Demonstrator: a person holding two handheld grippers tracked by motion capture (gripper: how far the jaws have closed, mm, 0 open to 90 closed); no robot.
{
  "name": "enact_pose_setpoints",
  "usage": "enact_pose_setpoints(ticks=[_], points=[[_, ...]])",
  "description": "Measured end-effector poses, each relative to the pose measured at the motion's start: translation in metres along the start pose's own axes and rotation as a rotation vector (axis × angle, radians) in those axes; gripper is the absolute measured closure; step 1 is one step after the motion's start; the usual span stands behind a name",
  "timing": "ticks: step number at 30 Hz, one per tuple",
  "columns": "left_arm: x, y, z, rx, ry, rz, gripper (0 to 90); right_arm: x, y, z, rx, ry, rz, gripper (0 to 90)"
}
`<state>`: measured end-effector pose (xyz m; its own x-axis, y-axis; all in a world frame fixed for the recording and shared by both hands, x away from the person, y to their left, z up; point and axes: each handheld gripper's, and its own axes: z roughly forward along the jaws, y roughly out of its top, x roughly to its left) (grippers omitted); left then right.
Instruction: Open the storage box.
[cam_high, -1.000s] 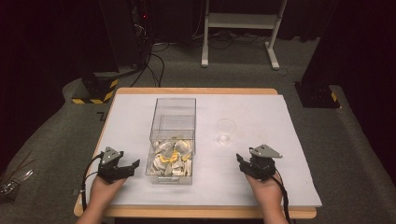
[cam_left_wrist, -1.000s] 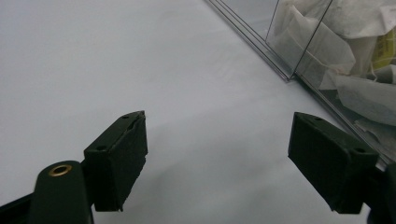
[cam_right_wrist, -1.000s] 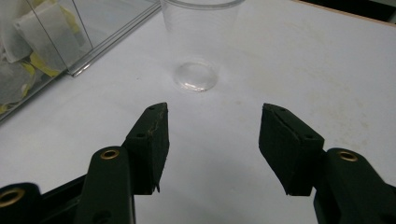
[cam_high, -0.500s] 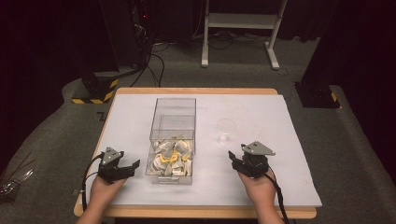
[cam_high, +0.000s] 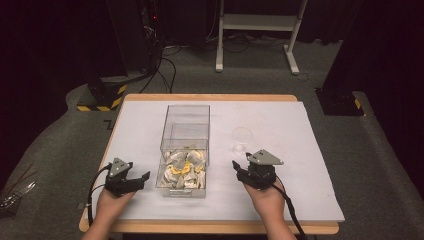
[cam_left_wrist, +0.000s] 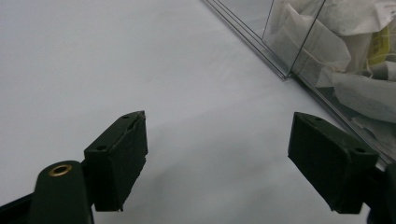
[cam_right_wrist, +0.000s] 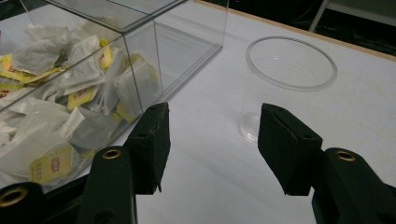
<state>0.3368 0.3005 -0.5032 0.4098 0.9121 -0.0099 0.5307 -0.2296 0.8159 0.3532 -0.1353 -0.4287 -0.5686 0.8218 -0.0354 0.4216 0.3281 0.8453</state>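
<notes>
Right now my right gripper (cam_high: 239, 169) hovers with jaws apart and empty, just short of the cup (cam_high: 241, 138), which stands upright on the table (cam_high: 300, 165) beside the box (cam_high: 186, 145). Seen along its jaws, the cup (cam_right_wrist: 288, 79) sits a little right of the gap. My left gripper (cam_high: 140, 179) rests wide and empty beside the box's near left corner, where the tea bags (cam_high: 183, 166) lie.

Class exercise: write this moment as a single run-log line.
left gripper: open, empty, beside clear box | right gripper: open, empty, near clear cup | tea bags: in box's near compartment
</notes>
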Motion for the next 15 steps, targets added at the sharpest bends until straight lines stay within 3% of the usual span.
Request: enact_pose_setpoints(ticks=[15], points=[[0.000,0.000,0.000,0.002,-0.009,-0.003,20.5,0.024,0.017,0.005,-0.020,0.055,-0.036,44.3]])
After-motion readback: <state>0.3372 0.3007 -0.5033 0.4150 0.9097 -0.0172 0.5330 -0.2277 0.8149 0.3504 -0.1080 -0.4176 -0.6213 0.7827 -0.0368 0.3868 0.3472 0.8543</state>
